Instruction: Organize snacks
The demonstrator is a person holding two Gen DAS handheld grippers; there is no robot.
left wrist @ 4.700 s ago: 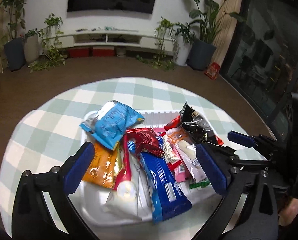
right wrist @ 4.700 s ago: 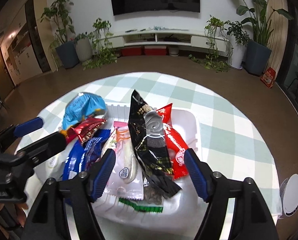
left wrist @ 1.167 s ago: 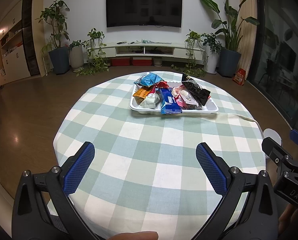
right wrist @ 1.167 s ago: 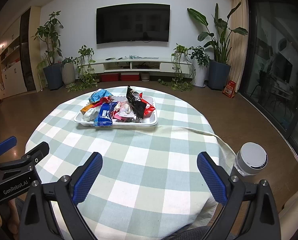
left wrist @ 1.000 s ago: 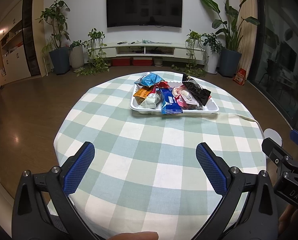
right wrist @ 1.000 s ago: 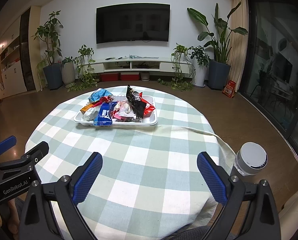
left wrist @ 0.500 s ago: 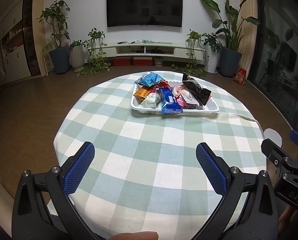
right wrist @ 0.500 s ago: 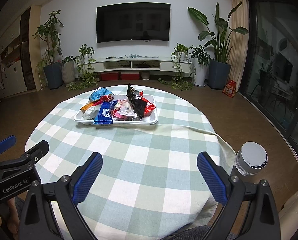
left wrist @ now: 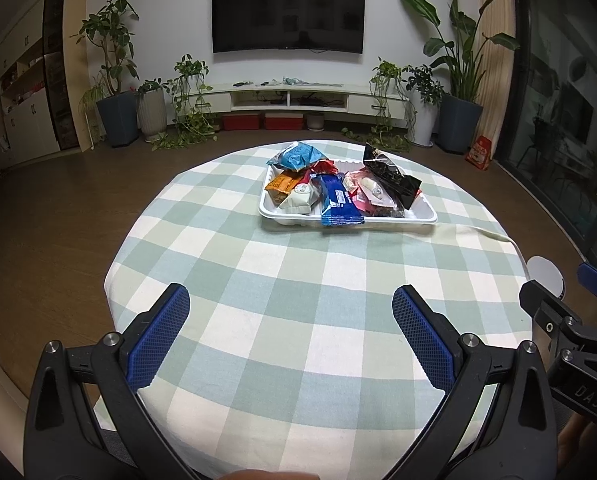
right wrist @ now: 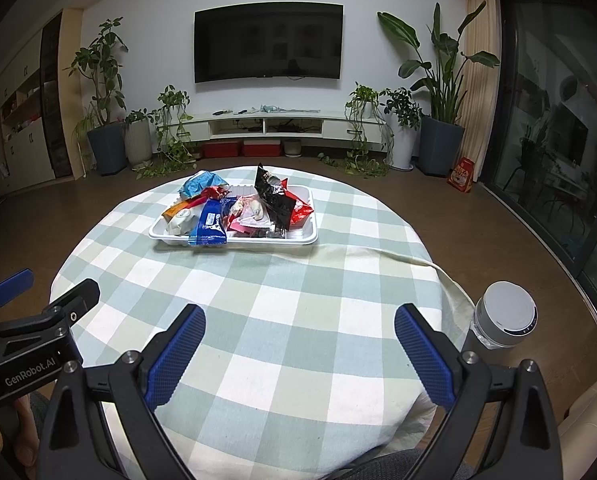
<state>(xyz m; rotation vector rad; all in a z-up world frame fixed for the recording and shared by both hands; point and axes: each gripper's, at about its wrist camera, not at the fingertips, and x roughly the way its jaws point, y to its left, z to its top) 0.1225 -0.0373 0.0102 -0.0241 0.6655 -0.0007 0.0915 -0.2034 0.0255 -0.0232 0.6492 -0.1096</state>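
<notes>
Snacks [left wrist: 340,186] lay heaped in the white tray [left wrist: 428,216] at twelve o'clock on the checked table, far from both grippers; left gripper [left wrist: 290,334] and right gripper [right wrist: 300,346], jaws spread and empty, had pulled back from over the tray, suggesting the sorting was finished

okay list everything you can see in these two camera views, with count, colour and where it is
Tray: one, white, far side of table.
Snack packets: several, blue, orange, red, black, white, piled in tray.
Tablecloth: one, green-white check, over round table.
Canister: one, white-grey, beside table's right edge.
TV: one, black, on wall.
Potted plants: several, green, along wall.
Left gripper: one, black with blue pads, jaws wide apart, empty.
Right gripper: same, jaws wide apart, empty.
</notes>
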